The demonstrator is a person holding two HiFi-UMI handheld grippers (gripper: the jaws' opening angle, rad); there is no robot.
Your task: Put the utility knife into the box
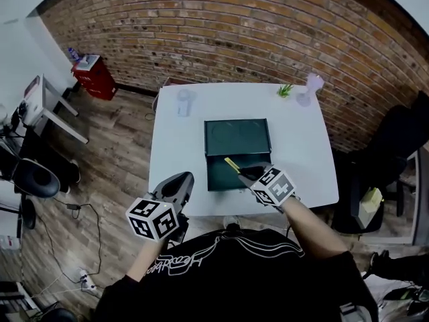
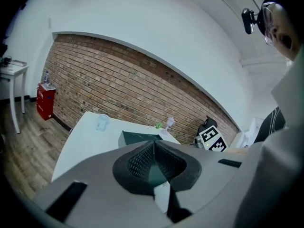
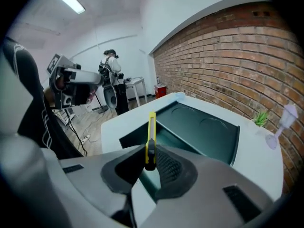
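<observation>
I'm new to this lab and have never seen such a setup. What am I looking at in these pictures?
A person holds a gripper in each hand; there is no robot arm. One picture comes from a head camera looking down; the other two cameras ride on the grippers, looking along their jaws. On the white table sit an open green box, a cup, a plant and a glass. The right gripper grips a yellow knife over the box. The left gripper is shut and empty.

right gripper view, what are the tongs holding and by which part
The right tongs pinch the yellow utility knife at its near end, by the black piece; the rest sticks forward over the open box.
</observation>
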